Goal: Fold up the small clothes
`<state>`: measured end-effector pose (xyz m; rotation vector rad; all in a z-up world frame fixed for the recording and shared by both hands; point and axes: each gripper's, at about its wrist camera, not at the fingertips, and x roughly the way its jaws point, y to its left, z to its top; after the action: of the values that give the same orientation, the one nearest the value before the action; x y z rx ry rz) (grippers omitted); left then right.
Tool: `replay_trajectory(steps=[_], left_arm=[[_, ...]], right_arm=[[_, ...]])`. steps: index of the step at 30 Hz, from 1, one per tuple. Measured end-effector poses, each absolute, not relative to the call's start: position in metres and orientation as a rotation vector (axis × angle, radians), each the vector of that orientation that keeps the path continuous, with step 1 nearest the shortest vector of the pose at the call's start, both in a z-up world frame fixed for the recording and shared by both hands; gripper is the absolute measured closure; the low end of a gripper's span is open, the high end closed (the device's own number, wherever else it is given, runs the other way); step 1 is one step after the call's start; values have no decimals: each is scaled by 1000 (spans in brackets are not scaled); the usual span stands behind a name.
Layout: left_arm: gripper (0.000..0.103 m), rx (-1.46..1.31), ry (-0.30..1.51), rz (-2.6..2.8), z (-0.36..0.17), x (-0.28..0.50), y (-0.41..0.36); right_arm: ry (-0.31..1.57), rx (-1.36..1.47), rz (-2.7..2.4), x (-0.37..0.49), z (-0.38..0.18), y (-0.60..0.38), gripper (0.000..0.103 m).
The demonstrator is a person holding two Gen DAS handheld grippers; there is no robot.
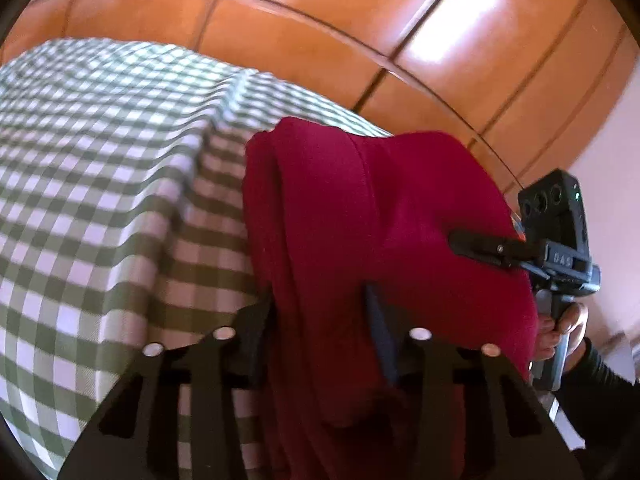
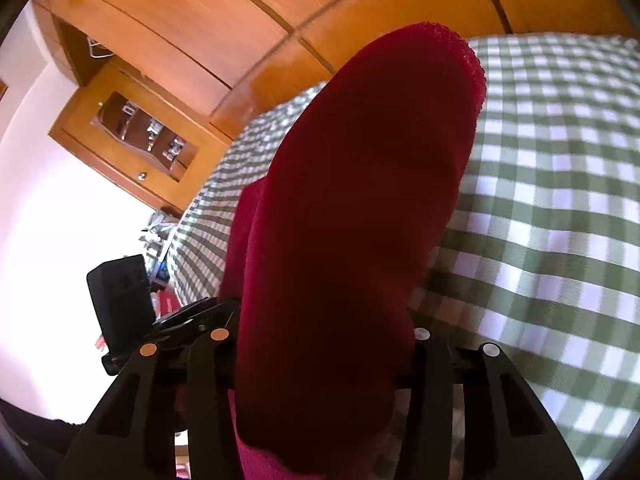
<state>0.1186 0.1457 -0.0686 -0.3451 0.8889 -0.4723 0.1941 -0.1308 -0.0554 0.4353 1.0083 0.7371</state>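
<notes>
The red garment (image 1: 360, 216) is held lifted over the checked cloth's (image 1: 100, 184) near edge, pinched between the left gripper (image 1: 320, 320) and the right gripper (image 2: 320, 332). Open checked surface is seen toward the far edge, before wooden panels (image 1: 320, 20).

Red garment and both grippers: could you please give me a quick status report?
Left hand-held gripper shut on red garment. Right hand-held gripper shut on it too. Garment lifted, bunched, above checked cloth. Nothing in the way.
</notes>
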Motion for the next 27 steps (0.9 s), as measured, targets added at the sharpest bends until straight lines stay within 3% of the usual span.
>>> replay_trajectory(steps=[2, 7, 15, 19, 23, 25, 27], left_arm=[[72, -338, 890, -501, -65, 120, 138], [73, -280, 880, -598, -45, 143, 94], [73, -121, 838, -796, -5, 212, -52], [74, -39, 864, -854, -2, 243, -130], [77, 69, 924, -830, -19, 267, -200], [78, 192, 955, -787, -38, 272, -232], [75, 272, 945, -772, -50, 270, -252]], right_arm=[[977, 442, 719, 188, -45, -140, 59], [869, 452, 658, 177, -13, -184, 60], [719, 529, 418, 169, 23, -320, 60], [719, 601, 300, 177, 11, -391, 60], [792, 684, 136, 188, -35, -448, 58], [868, 709, 35, 190, -69, -466, 44], [868, 761, 20, 187, -89, -475, 35]])
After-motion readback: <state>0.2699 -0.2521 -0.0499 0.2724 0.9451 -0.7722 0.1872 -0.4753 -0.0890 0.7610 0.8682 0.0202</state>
